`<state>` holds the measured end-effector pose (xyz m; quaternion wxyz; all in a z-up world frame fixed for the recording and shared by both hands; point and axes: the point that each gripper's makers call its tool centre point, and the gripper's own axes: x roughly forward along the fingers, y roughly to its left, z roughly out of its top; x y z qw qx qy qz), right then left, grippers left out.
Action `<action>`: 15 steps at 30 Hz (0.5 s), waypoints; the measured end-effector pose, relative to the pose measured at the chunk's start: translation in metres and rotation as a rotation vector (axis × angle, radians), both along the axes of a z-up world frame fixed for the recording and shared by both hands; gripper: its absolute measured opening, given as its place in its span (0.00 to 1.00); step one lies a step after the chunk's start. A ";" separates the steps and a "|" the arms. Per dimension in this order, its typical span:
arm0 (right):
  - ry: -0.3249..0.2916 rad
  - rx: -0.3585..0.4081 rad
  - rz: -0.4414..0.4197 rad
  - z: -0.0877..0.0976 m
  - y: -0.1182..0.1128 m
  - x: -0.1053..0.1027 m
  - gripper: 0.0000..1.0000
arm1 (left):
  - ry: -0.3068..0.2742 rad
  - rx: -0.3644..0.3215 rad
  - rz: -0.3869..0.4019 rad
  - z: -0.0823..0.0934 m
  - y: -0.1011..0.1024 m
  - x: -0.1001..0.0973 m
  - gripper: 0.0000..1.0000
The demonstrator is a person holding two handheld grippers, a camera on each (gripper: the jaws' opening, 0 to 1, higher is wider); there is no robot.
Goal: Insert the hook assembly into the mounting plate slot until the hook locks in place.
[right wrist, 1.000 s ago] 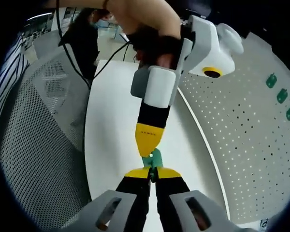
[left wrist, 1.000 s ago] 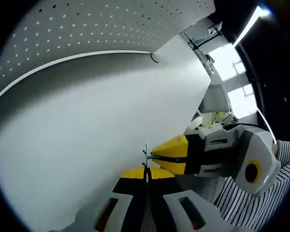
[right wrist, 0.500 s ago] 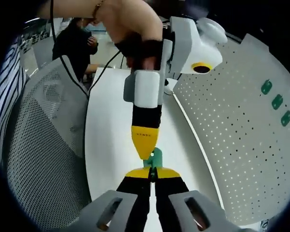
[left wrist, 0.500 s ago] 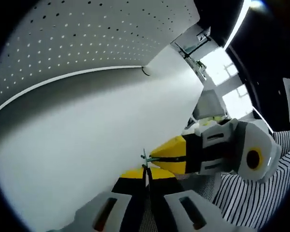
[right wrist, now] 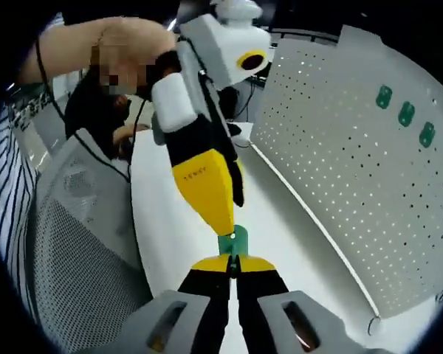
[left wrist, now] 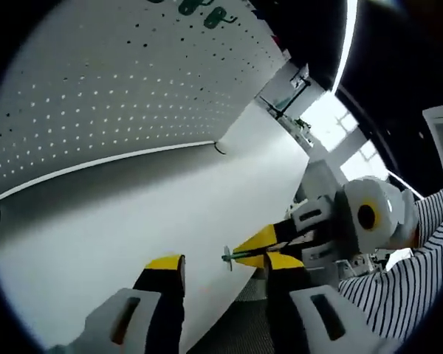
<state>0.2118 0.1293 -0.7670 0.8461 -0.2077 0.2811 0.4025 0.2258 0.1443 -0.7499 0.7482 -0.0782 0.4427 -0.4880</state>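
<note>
Pegboard [left wrist: 118, 81] curved across the upper left of the left gripper view, white and dotted with small holes, with a few green hooks [left wrist: 199, 9] hung at its very top edge. Below it the white bench [left wrist: 111, 214] spread across the middle of the frame. The left hand-held gripper [left wrist: 225, 267] rose from the bottom of that view with its yellow-tipped jaws spread well apart and nothing between them. Just right of centre, the right hand-held gripper [left wrist: 260, 247] came in from the right side, its yellow jaws pinched together on a thin green hook assembly [left wrist: 230, 257], seen edge-on, which hung over the near edge of the bench. A striped sleeve [left wrist: 406, 280] showed at the lower right. In the right gripper view, the right hand-held gripper [right wrist: 233, 267] stood at the bottom centre, jaws closed on the green hook assembly [right wrist: 233, 242], which stuck up just above the yellow tips. The left hand-held gripper [right wrist: 210, 188] reached down from the upper left of the frame, its yellow tip just above the green piece and, as far as I could see, touching or almost touching it. The pegboard [right wrist: 340, 162] filled the right side, with three green hooks [right wrist: 404, 114] in a row at the upper right. A mesh chair back [right wrist: 74, 251] sat at the left.
</note>
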 end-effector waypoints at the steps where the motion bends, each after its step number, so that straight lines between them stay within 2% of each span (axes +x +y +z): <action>1: 0.013 0.042 -0.023 0.005 0.001 0.002 0.00 | -0.032 -0.014 0.000 0.004 0.000 0.002 0.49; 4: 0.037 0.118 -0.070 0.015 0.002 0.005 0.00 | -0.079 -0.035 0.012 0.013 -0.001 0.002 0.60; 5: 0.047 0.151 -0.085 0.020 0.003 0.007 0.00 | -0.115 -0.052 0.012 0.017 -0.002 0.003 0.63; 6: 0.056 0.176 -0.099 0.023 0.004 0.007 0.00 | -0.119 -0.059 0.013 0.019 -0.002 0.002 0.65; 8: 0.085 0.227 -0.125 0.028 0.006 0.008 0.00 | -0.118 -0.082 0.029 0.024 -0.002 0.001 0.69; 15: 0.093 0.318 -0.188 0.044 0.005 0.014 0.00 | -0.219 -0.149 0.074 0.044 0.002 0.011 0.76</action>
